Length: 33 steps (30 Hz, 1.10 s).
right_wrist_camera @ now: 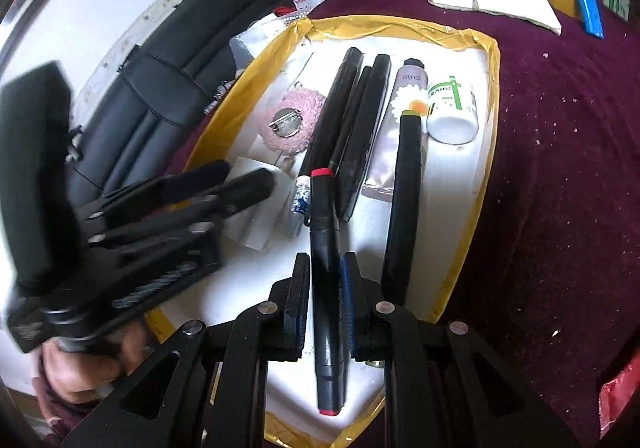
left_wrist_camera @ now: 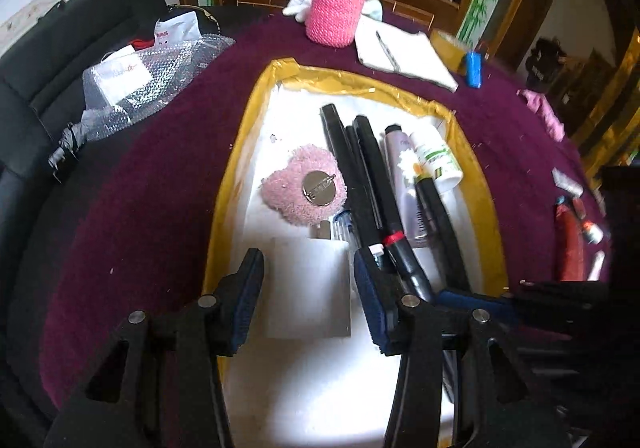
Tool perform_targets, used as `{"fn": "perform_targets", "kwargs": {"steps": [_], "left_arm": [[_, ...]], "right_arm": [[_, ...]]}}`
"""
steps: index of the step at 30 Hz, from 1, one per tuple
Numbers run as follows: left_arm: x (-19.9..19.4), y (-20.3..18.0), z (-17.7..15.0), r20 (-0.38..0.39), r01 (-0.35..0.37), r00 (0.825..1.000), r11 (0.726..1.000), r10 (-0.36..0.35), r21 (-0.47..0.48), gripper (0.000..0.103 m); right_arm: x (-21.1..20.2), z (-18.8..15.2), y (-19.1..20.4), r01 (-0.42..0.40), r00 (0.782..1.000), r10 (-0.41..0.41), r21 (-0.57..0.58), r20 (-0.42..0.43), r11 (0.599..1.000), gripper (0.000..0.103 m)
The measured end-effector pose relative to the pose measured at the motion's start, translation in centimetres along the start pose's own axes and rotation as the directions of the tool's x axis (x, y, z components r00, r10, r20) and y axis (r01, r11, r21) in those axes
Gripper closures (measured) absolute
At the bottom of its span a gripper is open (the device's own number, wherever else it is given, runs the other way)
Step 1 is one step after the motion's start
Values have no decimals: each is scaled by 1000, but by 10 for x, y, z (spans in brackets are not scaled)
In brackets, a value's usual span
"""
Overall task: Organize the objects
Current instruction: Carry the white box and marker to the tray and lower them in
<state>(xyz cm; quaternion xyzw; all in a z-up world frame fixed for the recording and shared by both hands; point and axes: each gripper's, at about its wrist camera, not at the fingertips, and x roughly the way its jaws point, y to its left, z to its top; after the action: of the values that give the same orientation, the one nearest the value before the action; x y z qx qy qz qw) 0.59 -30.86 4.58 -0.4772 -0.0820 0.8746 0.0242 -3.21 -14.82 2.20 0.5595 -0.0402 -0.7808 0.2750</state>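
Observation:
A white foam tray with a yellow taped rim (left_wrist_camera: pixel 240 184) (right_wrist_camera: pixel 490 96) lies on a maroon cloth. In it are a pink fuzzy brooch (left_wrist_camera: pixel 304 184), several black markers (left_wrist_camera: pixel 348 152), a lilac tube (right_wrist_camera: pixel 408 96) and a white bottle with a green label (right_wrist_camera: pixel 452 108). My left gripper (left_wrist_camera: pixel 308 254) (right_wrist_camera: pixel 246 174) hangs over the tray's near left part, shut on a white plug block (left_wrist_camera: pixel 308 288). Over the tray's near end, my right gripper (right_wrist_camera: pixel 326 258) is shut on a black marker with a red band (right_wrist_camera: pixel 326 288), which points toward the other markers.
Beyond the tray stand a pink knitted cup sleeve (left_wrist_camera: pixel 340 0), a white notebook with a pen (left_wrist_camera: pixel 404 52) and a blue lighter (left_wrist_camera: pixel 474 68). Bubble wrap (left_wrist_camera: pixel 152 80) and a black chair (left_wrist_camera: pixel 60 60) are on the left. Red and small items (left_wrist_camera: pixel 568 244) lie on the right.

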Motion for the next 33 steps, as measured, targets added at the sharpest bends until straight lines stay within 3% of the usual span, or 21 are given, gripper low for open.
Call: {"fn": "perform_targets", "kwargs": {"steps": [7, 10, 13, 18, 25, 29, 33], "left_arm": [[-39, 24, -8, 99, 74, 993, 990, -62, -124, 51], [-50, 25, -12, 134, 93, 988, 986, -74, -139, 51], [-57, 18, -17, 151, 119, 983, 986, -101, -120, 51], [-61, 14, -20, 174, 156, 975, 981, -135, -116, 51], [-57, 19, -22, 165, 168, 976, 975, -143, -147, 51], [-56, 18, -23, 160, 170, 976, 974, -145, -151, 51], [-53, 14, -23, 144, 167, 979, 976, -146, -142, 51]], "right_arm": [[6, 2, 15, 50, 999, -50, -55, -10, 997, 84], [16, 2, 21, 151, 988, -153, -92, -14, 984, 83], [13, 2, 18, 240, 971, -241, -88, 0, 967, 90], [-2, 0, 0, 197, 980, -197, 5, 11, 980, 90], [3, 29, -4, 197, 979, -199, 57, 42, 979, 90], [6, 39, -7, 125, 992, -127, 81, 24, 989, 90], [7, 27, -11, 82, 997, -82, 136, -6, 987, 88]]}}
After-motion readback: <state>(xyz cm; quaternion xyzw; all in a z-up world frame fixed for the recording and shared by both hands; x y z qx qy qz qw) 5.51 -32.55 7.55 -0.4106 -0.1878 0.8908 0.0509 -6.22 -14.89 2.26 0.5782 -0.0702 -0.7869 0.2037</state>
